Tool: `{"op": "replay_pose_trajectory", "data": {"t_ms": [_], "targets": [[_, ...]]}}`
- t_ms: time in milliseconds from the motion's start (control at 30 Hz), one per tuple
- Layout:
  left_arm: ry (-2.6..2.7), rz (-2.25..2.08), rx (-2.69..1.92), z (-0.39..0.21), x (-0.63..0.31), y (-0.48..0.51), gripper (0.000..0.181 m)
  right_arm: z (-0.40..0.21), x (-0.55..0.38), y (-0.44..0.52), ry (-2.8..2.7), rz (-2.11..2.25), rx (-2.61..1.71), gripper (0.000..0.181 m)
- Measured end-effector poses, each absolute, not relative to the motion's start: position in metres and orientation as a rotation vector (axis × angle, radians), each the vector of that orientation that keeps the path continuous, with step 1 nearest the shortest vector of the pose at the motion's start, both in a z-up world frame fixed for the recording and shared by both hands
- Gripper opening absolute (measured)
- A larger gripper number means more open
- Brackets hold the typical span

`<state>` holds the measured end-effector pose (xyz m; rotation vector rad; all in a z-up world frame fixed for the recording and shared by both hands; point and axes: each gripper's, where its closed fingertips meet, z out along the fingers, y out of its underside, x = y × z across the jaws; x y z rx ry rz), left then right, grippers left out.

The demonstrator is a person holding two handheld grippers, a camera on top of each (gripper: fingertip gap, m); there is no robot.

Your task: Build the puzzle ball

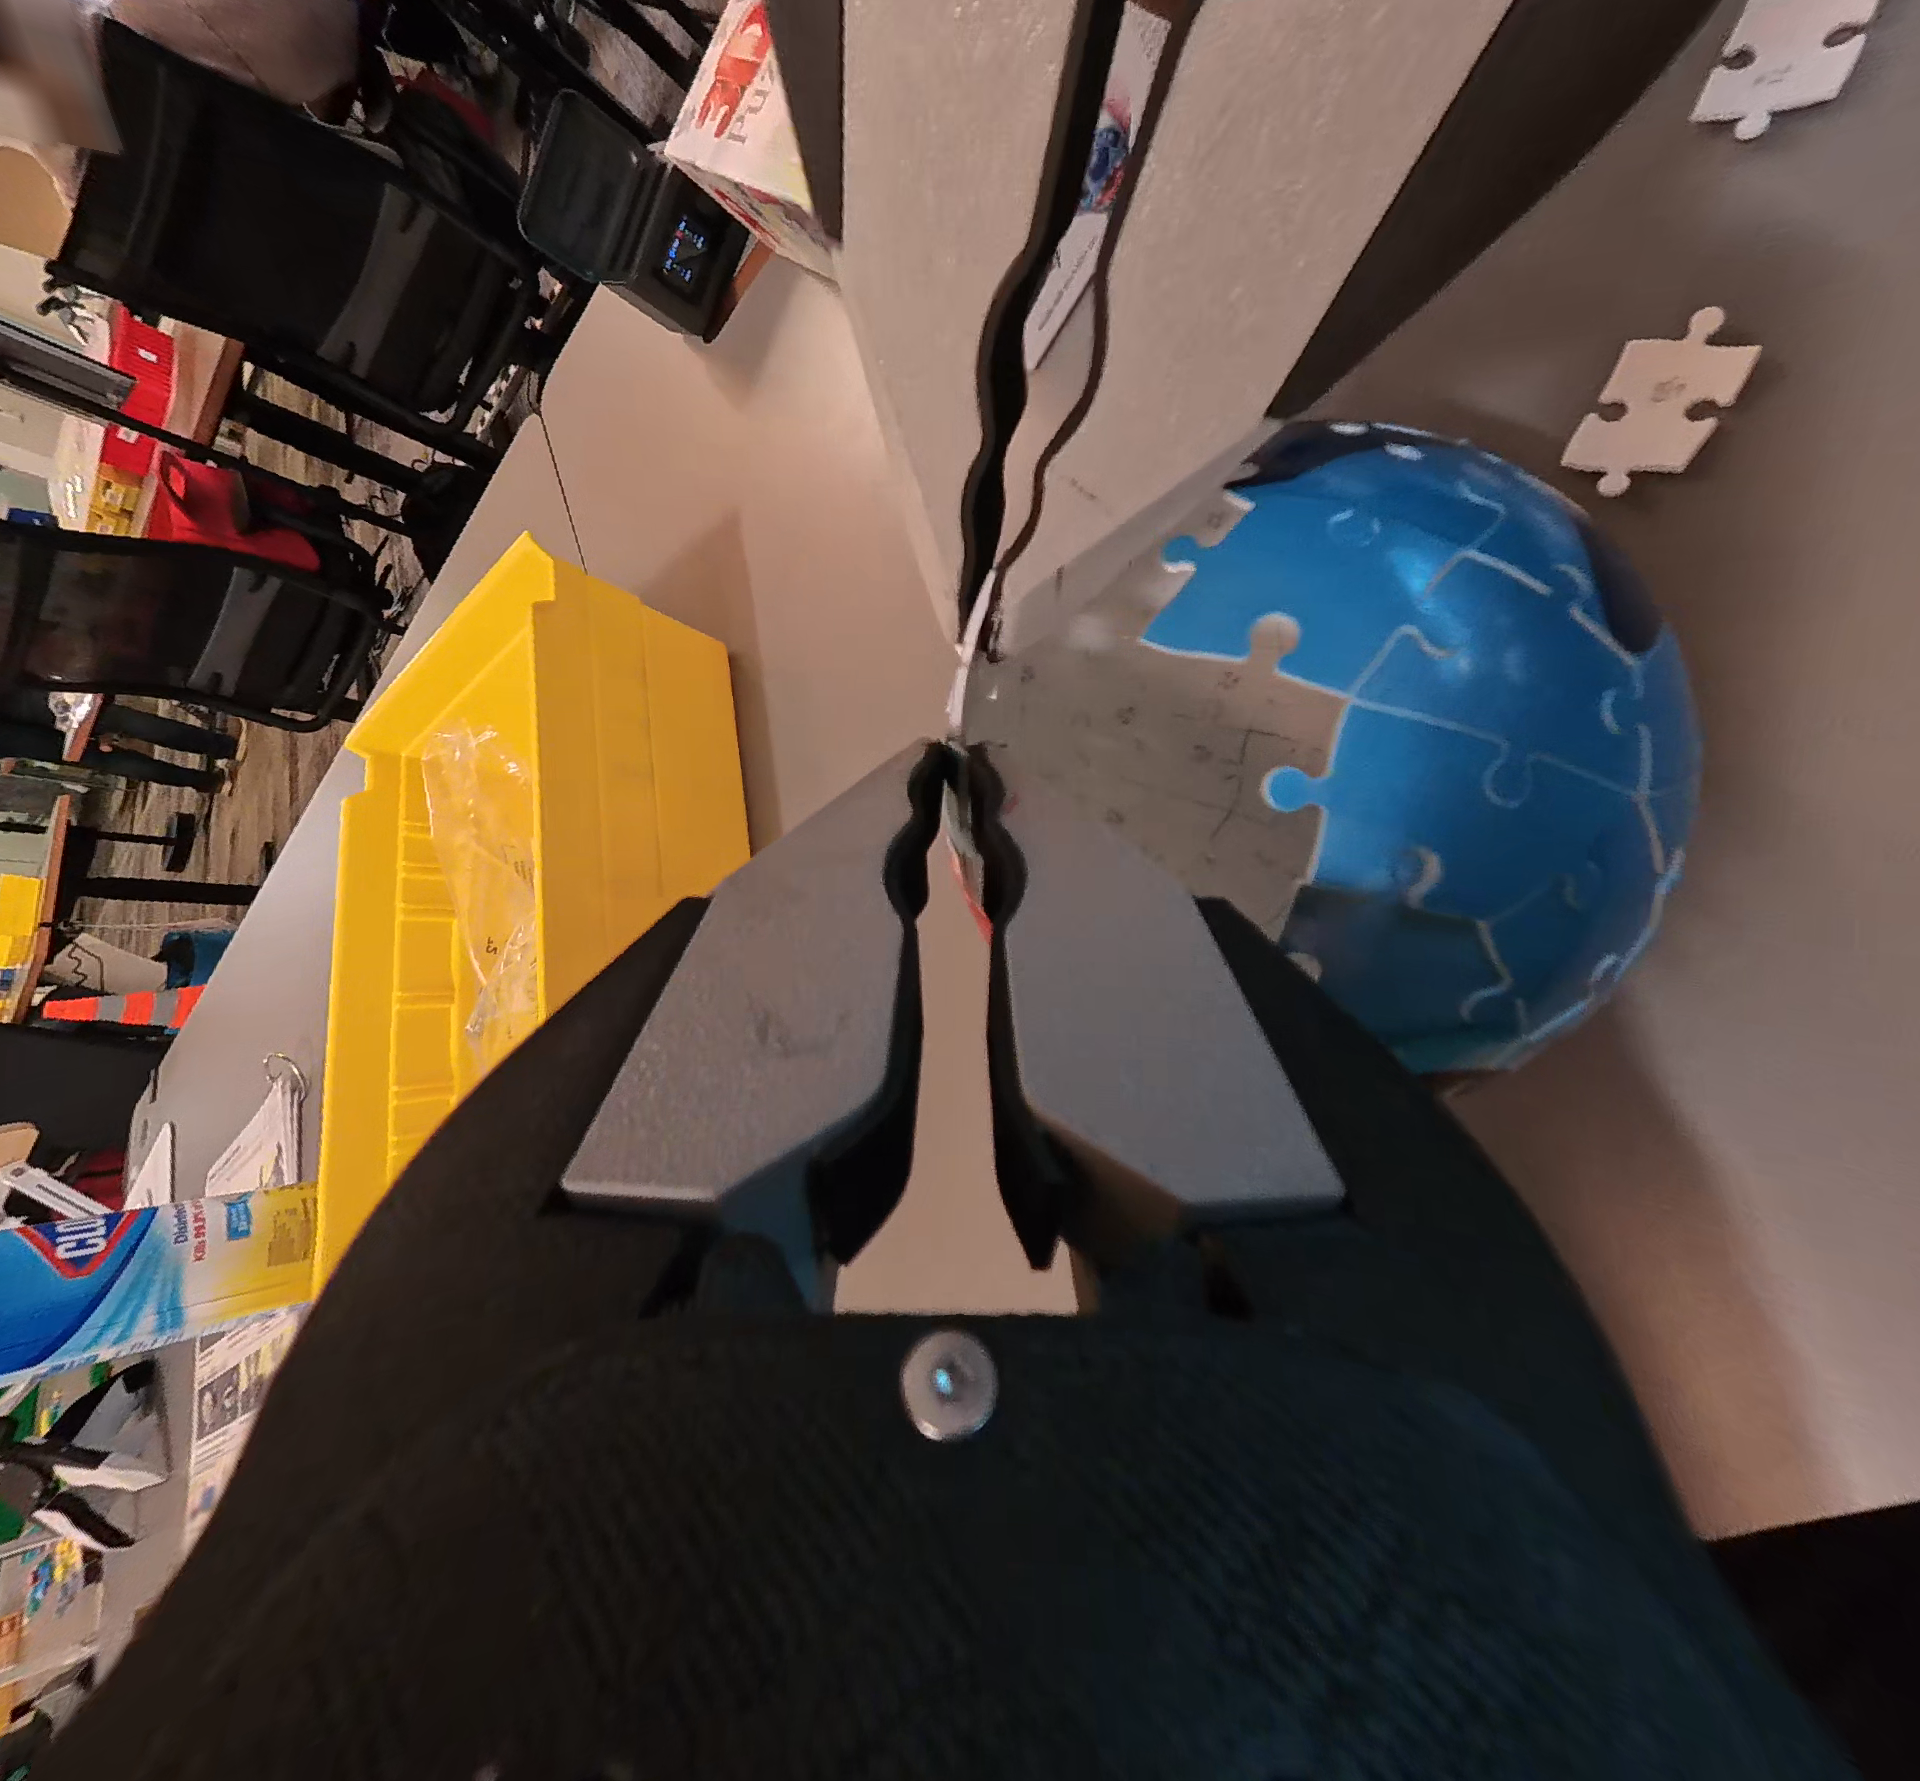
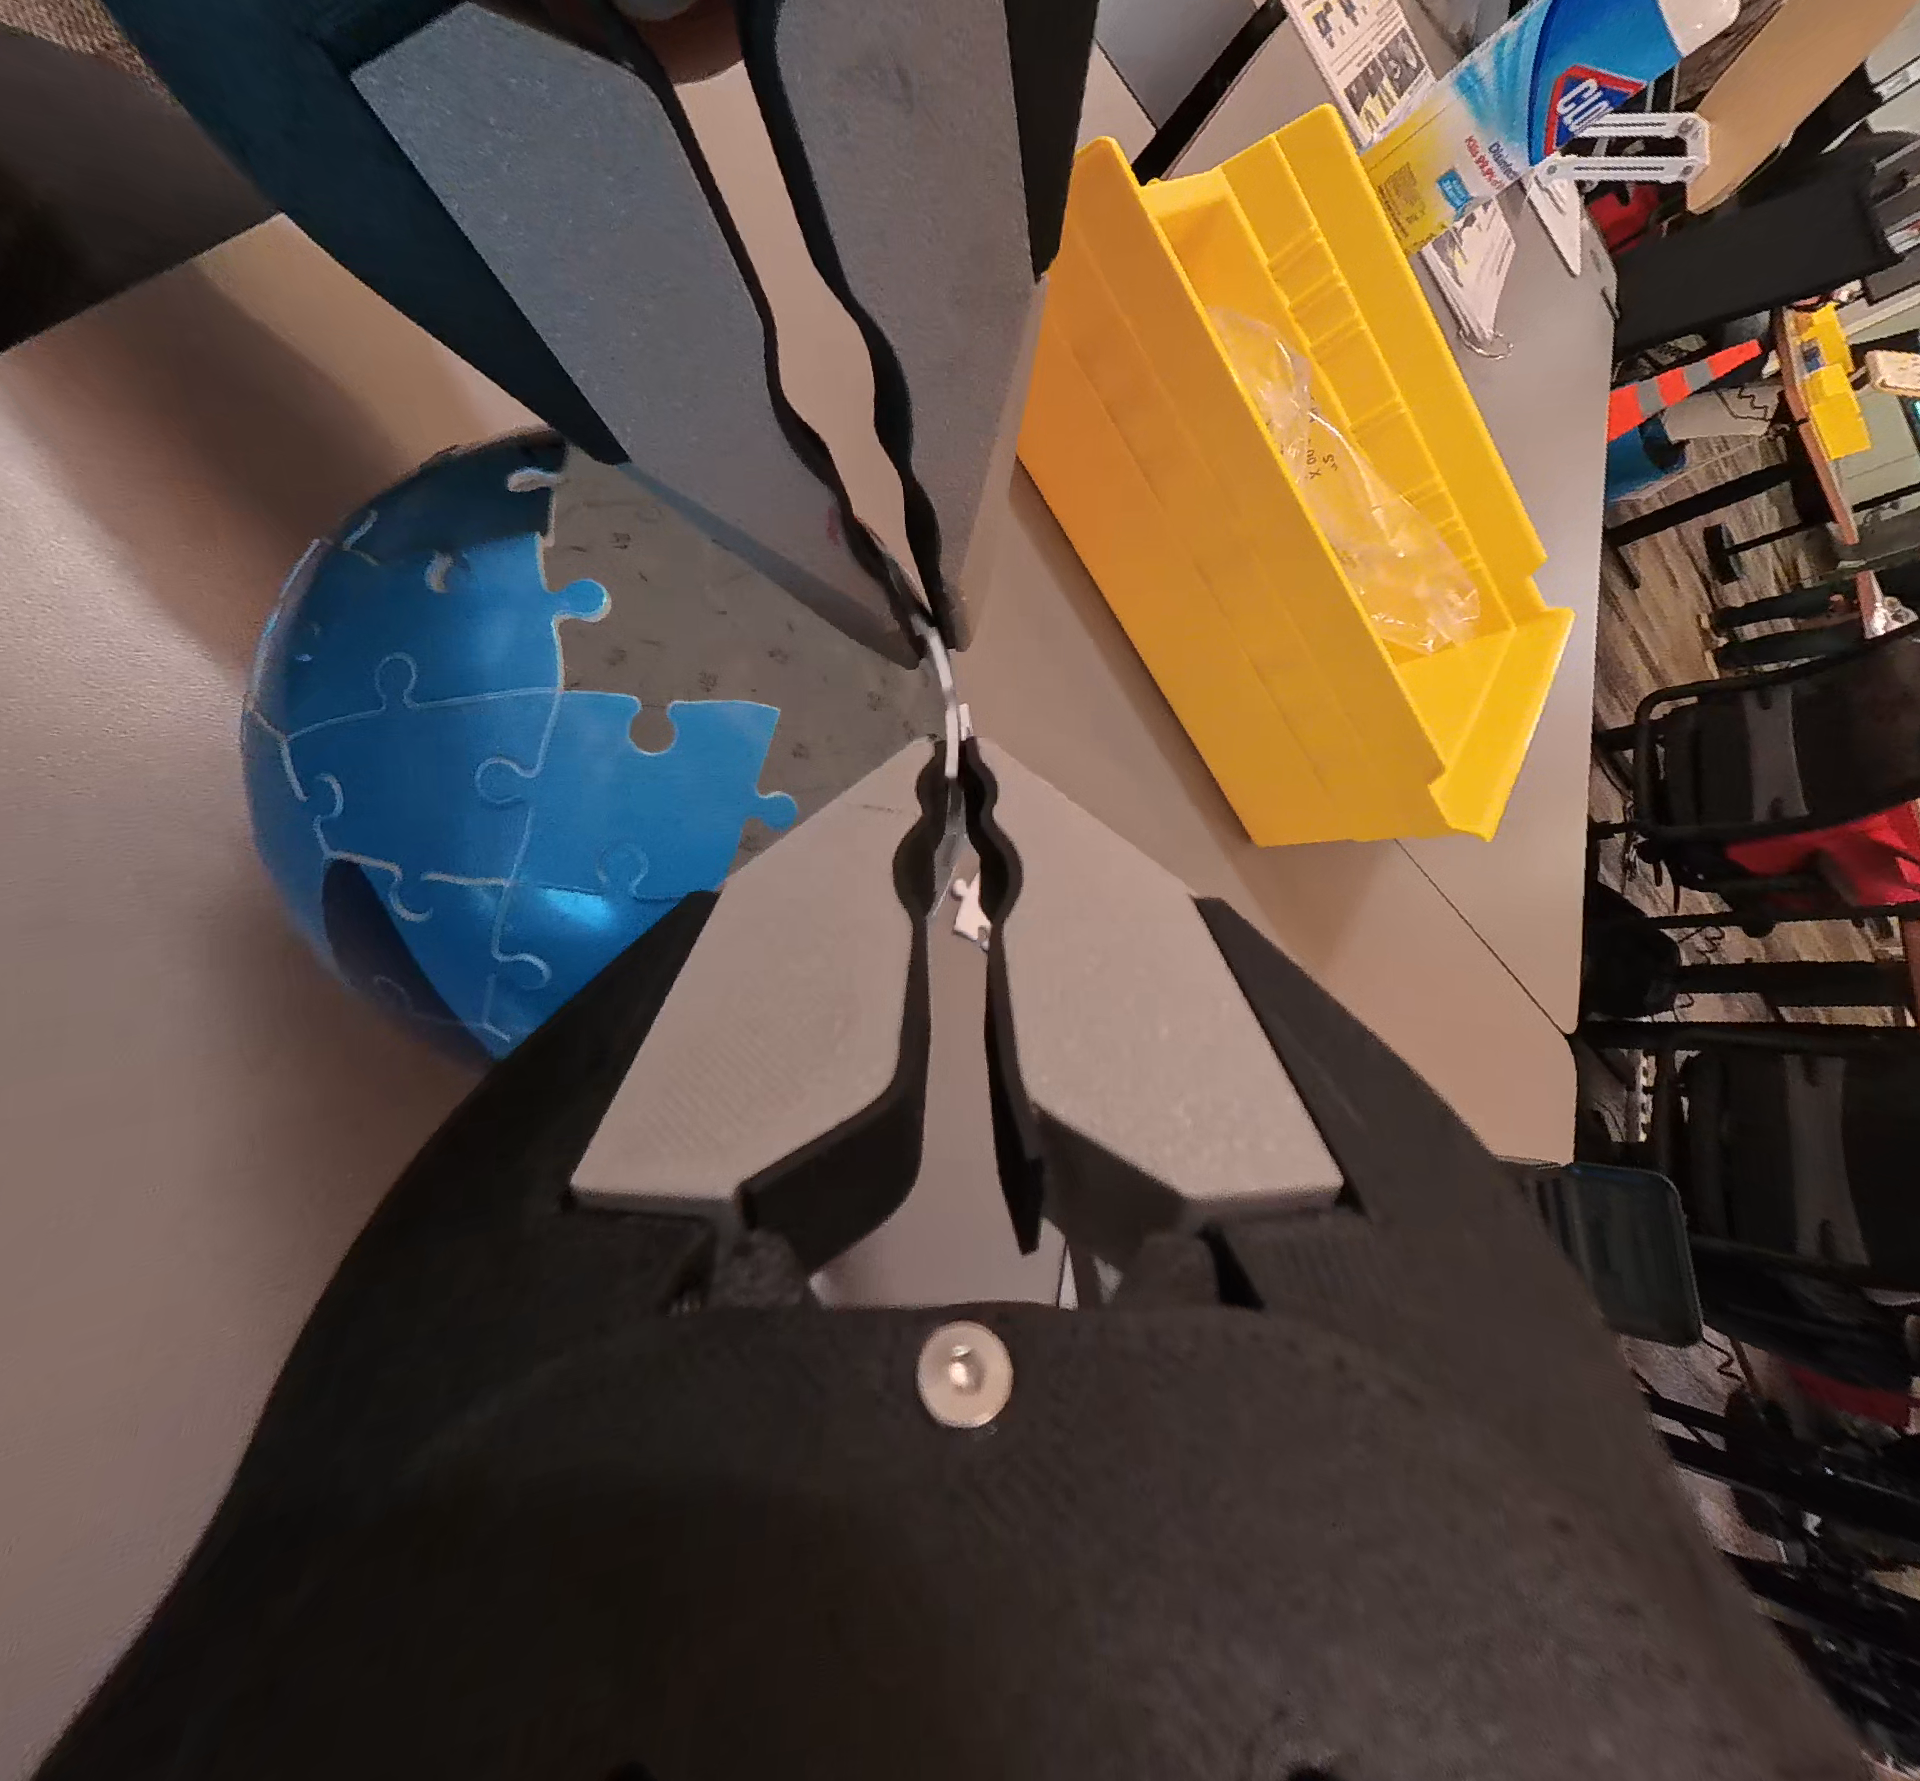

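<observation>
A partly built blue puzzle ball (image 1: 1507, 744) rests on the grey table, with an open gap that shows its grey inside; it also shows in the right wrist view (image 2: 416, 755). My left gripper (image 1: 951, 775) and my right gripper (image 2: 951, 781) meet tip to tip above the table beside the ball. Both are shut on a thin curved puzzle piece (image 2: 948, 703) seen edge-on, which is also in the left wrist view (image 1: 961, 692). I cannot tell if it is one piece or two joined. Two loose pieces (image 1: 1787, 38) (image 1: 1662, 401) lie white side up beyond the ball.
A yellow bin (image 1: 582, 796) with a clear plastic bag stands beside the grippers, also in the right wrist view (image 2: 1299, 505). A blue-and-white wipes box (image 2: 1538, 100) and papers lie past it. A black device (image 1: 623, 214) and a puzzle box (image 1: 738, 121) sit near the table edge. Black chairs stand off the table.
</observation>
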<state>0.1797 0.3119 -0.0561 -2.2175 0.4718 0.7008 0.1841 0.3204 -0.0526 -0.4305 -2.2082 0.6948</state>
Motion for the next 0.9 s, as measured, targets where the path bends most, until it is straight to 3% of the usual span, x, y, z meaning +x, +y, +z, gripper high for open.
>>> {"op": "replay_pose_trajectory", "data": {"t_ms": [400,733,900], "targets": [[0.39,0.539,-2.165,-0.04,0.187,0.305,0.028,-0.027,0.198,0.314,-2.18,0.904,-0.434,0.0],[0.313,0.505,-2.038,0.0,0.183,0.277,0.027,0.002,0.207,0.333,-2.097,1.044,-0.494,0.0],[0.217,0.451,-1.988,0.008,0.164,0.263,0.017,0.002,0.205,0.331,-2.078,1.081,-0.494,0.0]]}}
